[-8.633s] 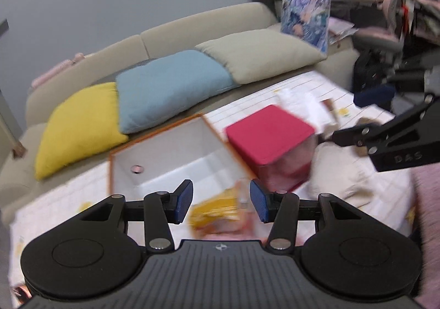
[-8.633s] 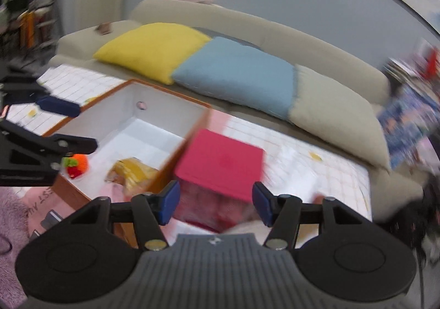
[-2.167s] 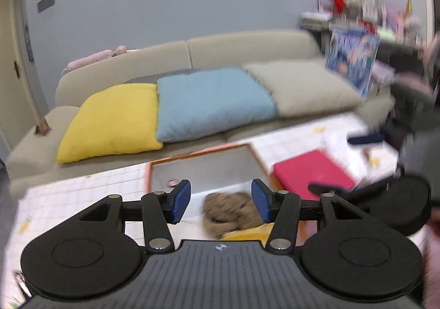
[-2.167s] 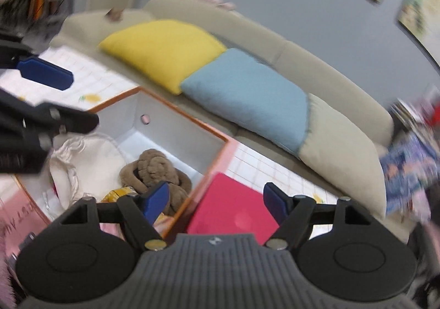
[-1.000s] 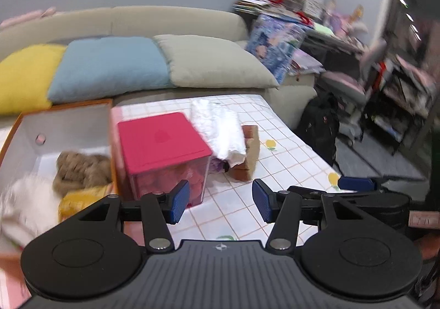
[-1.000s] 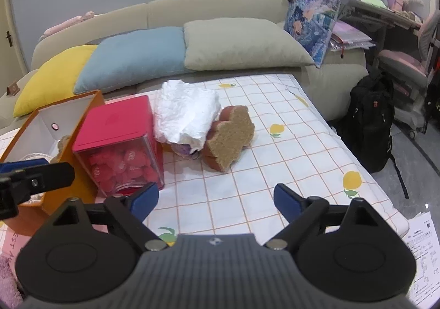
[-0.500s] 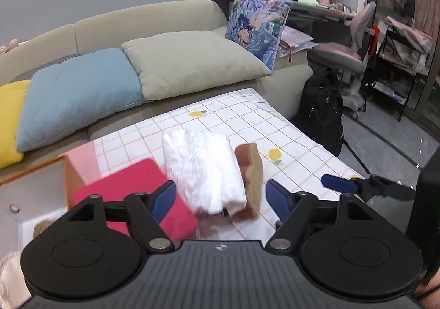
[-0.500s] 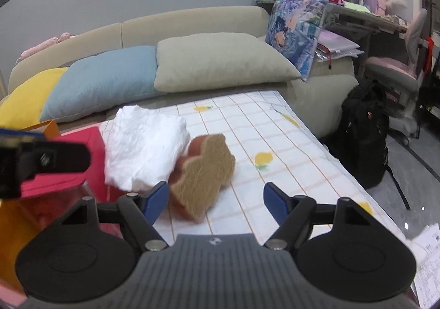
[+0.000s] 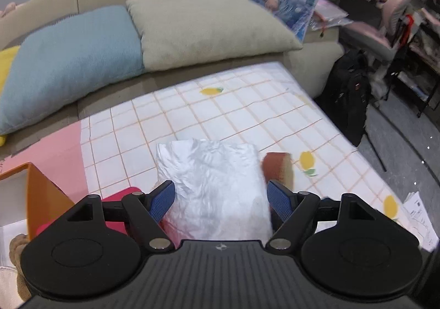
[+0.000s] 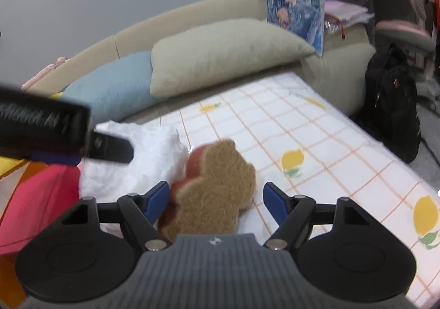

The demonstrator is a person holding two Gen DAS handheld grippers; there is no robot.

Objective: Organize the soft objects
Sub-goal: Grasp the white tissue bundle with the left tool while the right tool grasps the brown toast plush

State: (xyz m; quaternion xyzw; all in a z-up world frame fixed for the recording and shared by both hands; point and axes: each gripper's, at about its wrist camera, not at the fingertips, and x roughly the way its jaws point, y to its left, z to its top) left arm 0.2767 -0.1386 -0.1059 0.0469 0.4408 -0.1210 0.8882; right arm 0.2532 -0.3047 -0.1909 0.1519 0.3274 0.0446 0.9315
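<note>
A crumpled white plastic bag [image 9: 217, 185] lies on the checked tablecloth, and my left gripper [image 9: 221, 199] is open with its fingers on either side of it. A brown and red sponge [image 10: 211, 185] lies to the bag's right; its top edge shows in the left wrist view [image 9: 276, 168]. My right gripper [image 10: 216, 197] is open with the sponge between its fingers. The white bag also shows in the right wrist view [image 10: 148, 155], with the left gripper's finger above it. Neither gripper holds anything.
A red-lidded box [image 10: 35, 199] stands left of the bag. An orange storage box [image 9: 35, 193] holds a brown plush [image 9: 16, 248] at far left. A sofa with blue [image 9: 68, 58] and beige [image 9: 209, 25] cushions lies behind the table. A black backpack [image 10: 393, 97] stands at right.
Both grippers have moved forward and down over the table. The left now straddles the white bag and the right straddles the sponge. Both jaws stand wider.
</note>
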